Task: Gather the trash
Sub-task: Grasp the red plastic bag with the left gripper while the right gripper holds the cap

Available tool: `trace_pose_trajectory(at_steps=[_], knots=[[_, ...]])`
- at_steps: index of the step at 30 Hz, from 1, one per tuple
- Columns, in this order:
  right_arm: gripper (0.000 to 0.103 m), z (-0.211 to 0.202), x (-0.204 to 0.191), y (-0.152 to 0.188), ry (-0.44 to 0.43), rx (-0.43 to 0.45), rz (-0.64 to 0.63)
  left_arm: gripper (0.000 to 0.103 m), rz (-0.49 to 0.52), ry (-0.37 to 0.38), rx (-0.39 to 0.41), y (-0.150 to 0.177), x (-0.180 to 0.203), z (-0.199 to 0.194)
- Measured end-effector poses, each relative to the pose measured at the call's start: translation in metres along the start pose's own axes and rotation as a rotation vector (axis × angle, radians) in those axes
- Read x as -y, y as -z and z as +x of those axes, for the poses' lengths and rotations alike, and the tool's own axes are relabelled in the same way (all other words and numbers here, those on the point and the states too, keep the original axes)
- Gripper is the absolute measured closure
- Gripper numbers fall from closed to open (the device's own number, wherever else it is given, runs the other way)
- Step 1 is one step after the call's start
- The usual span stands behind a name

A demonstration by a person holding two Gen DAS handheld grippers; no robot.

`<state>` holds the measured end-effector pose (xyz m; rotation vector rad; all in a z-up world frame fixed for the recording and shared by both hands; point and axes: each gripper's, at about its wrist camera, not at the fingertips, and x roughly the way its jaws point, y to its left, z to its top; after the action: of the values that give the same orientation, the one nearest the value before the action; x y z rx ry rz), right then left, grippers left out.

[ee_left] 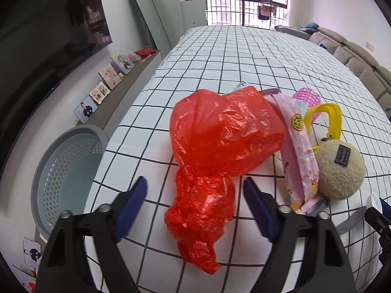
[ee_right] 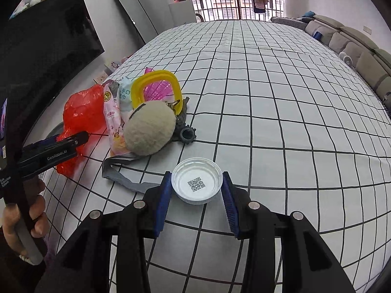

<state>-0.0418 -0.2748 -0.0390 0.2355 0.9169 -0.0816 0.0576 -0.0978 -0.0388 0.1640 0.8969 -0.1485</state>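
A crumpled red plastic bag [ee_left: 215, 146] lies on the checked tablecloth [ee_left: 244, 56]; it also shows in the right wrist view [ee_right: 80, 114]. My left gripper [ee_left: 195, 190] is open, its blue pads on either side of the bag's lower twisted part. A pink snack wrapper [ee_left: 300, 156] lies right of the bag. My right gripper [ee_right: 196, 183] is shut on a white plastic lid [ee_right: 197, 183] with a QR code inside, held just above the cloth. The lid's edge shows in the left wrist view [ee_left: 375, 201].
A grey perforated basket [ee_left: 66, 171] stands on the floor left of the table. A beige plush ball [ee_right: 150, 131], yellow ring [ee_right: 156, 88], pink mesh piece [ee_right: 158, 89], grey strap [ee_right: 122, 178] and dark cog-shaped part [ee_right: 188, 135] lie by the wrapper. A sofa [ee_right: 354, 46] runs along the right.
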Motion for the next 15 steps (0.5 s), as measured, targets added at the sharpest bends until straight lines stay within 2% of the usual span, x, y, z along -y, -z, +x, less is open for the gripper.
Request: trace_pose_trajectory(at_steps=[2, 5, 10, 15], knots=[[0.064, -0.001, -0.002, 0.001, -0.002, 0.001, -0.002, 0.050, -0.005, 0.025, 0.003, 0.001, 0.000, -0.003], [0.064, -0.003, -0.005, 0.001, -0.002, 0.003, -0.006, 0.065, -0.017, 0.052, 0.006, 0.003, -0.005, -0.007], [0.064, -0.008, -0.011, -0.001, 0.001, 0.012, -0.011, 0.068, -0.041, 0.076, 0.032, 0.008, -0.017, -0.022], [0.064, -0.019, -0.021, -0.004, -0.007, 0.033, -0.028, 0.068, -0.055, 0.059, 0.075, 0.008, -0.031, -0.045]])
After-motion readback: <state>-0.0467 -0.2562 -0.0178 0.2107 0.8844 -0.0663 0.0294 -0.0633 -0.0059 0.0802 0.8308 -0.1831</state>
